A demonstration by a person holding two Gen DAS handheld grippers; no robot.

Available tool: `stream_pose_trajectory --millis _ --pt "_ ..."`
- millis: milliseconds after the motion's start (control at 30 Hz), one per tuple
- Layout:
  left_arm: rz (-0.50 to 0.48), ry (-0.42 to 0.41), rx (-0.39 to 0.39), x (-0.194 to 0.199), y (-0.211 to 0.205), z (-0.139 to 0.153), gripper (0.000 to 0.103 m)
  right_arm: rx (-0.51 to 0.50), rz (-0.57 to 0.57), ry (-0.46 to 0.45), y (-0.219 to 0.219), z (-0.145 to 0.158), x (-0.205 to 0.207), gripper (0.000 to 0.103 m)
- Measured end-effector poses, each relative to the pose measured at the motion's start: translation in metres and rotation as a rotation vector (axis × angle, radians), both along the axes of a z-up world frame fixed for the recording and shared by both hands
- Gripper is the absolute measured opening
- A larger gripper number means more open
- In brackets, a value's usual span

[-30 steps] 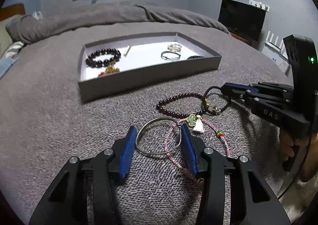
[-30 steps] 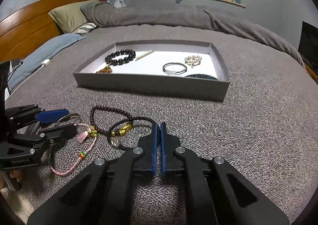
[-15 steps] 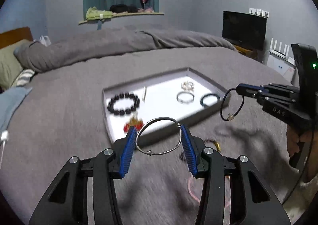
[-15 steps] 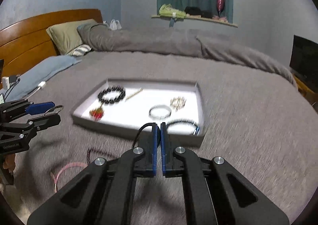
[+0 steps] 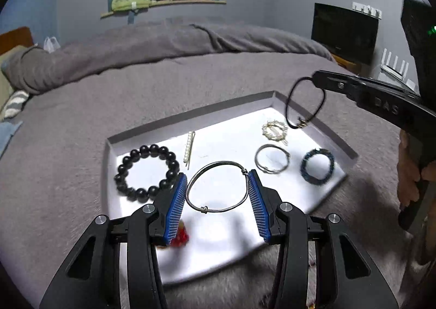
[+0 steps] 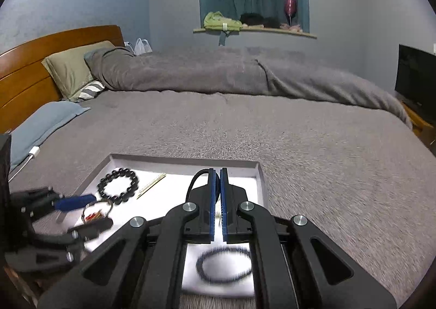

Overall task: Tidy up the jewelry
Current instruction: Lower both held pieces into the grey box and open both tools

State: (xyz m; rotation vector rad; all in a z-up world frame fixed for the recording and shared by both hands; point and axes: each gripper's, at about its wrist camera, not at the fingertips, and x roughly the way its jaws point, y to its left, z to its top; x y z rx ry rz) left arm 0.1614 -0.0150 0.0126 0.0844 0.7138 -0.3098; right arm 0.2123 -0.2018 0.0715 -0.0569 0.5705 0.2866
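My left gripper [image 5: 217, 194] is shut on a silver wire bangle [image 5: 218, 209] and holds it above the grey jewelry tray [image 5: 338, 140]. My right gripper [image 6: 217, 194] is shut on a black cord bracelet [image 5: 290, 101] that hangs over the tray's far right corner; in the right wrist view only its loop [image 6: 194, 180] shows. In the tray lie a black bead bracelet [image 5: 144, 172], a pearl hair clip [image 5: 190, 148], a pearl brooch [image 5: 274, 130], a silver ring bangle [image 5: 272, 159], a dark braided bracelet [image 5: 317, 165] and a red charm [image 5: 179, 236].
The tray rests on a grey bed cover [image 6: 299, 145]. A rolled grey duvet [image 6: 218, 71], pillows [image 6: 70, 69] and a wooden headboard [image 6: 24, 77] lie beyond. A dark TV [image 5: 344, 32] stands at the right. The left gripper [image 6: 79, 213] shows blurred at the lower left.
Both grippers lifted their bracelets off the bed cover and moved forward over the tray. The bracelets left on the cover have dropped out of view.
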Motion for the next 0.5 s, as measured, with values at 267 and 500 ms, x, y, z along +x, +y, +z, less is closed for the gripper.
stream_pose_trajectory --millis 267,500 --pt "0.009 0.118 0.019 0.032 0.004 -0.030 0.047 -0.113 0.029 0.103 0.043 -0.018 0.063 0.003" --pt "0.001 0.139 0.024 0.035 0.004 -0.037 0.048 -0.220 0.016 0.198 0.066 -0.043 0.080 0.003"
